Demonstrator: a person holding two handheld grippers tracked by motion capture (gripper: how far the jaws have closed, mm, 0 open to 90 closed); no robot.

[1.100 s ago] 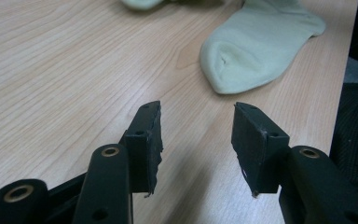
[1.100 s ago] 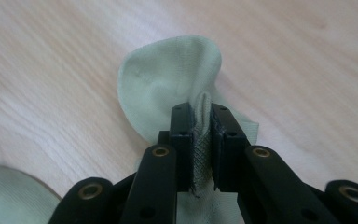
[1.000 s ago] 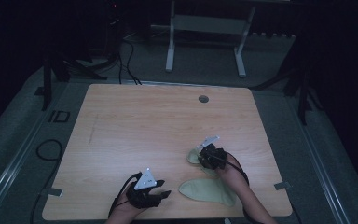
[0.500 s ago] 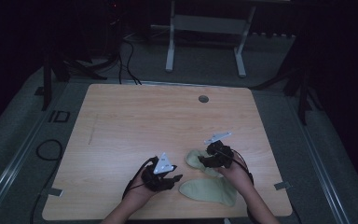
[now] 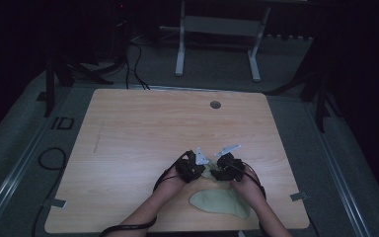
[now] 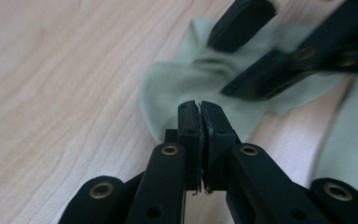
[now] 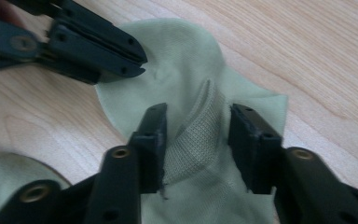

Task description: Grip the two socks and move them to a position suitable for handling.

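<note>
1. Sock, pale green, is lying flat near the desk's front edge, right of centre; thin knit, looking light and limp, so it will likely sag and slide rather than hold shape.
2. Left tool has just been closing; jaws are now pressed together at the sock's edge. Whether cloth is pinched between them, I cannot tell.
3. Right tool is sitting half spread over the ribbed cuff, which is standing up between the jaws; pads are not squeezing it. Its jaws have just been narrowing.
4. Best hold, judging by this: the ribbed cuff, thicker and grippier than the smooth foot part; pinching both layers should stop it slipping.
5. Second sock is lying just beside, toward the person, apart from the first.
6. Both tools are working close together in the high view; the left tool's tip is crowding the right one's path.
7. Round hole at the desk's far edge is well apart, no obstacle.
</note>
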